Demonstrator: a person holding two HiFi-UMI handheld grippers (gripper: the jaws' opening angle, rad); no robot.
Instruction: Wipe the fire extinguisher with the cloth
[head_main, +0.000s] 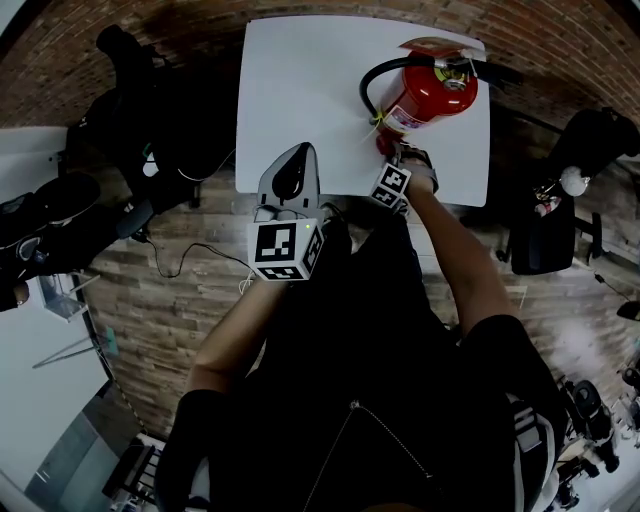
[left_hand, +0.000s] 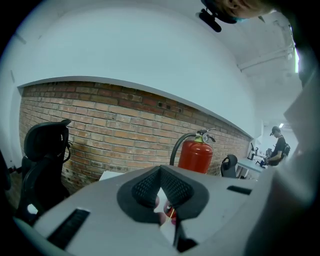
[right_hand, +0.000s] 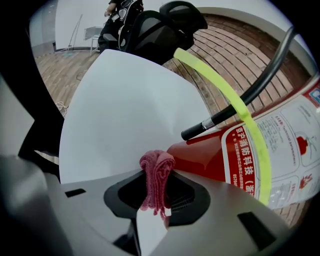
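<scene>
A red fire extinguisher (head_main: 432, 92) with a black hose (head_main: 372, 80) stands upright at the far right of the white table (head_main: 300, 80). My right gripper (head_main: 388, 152) is shut on a bunched pink cloth (right_hand: 156, 172), held against the lower part of the cylinder (right_hand: 250, 160). A yellow-green strap (right_hand: 235, 100) and the hose (right_hand: 245, 97) cross in front of its label. My left gripper (head_main: 296, 152) hovers over the table's near edge with its jaws shut and nothing in them. In the left gripper view, the extinguisher (left_hand: 196, 155) stands ahead and to the right of that gripper (left_hand: 160, 172).
A black office chair (head_main: 130, 60) stands left of the table and another (head_main: 545, 240) to the right. A brick wall (left_hand: 115, 130) runs behind the table. Cables (head_main: 190, 260) lie on the brick-patterned floor. A person (left_hand: 277, 147) stands far off by desks.
</scene>
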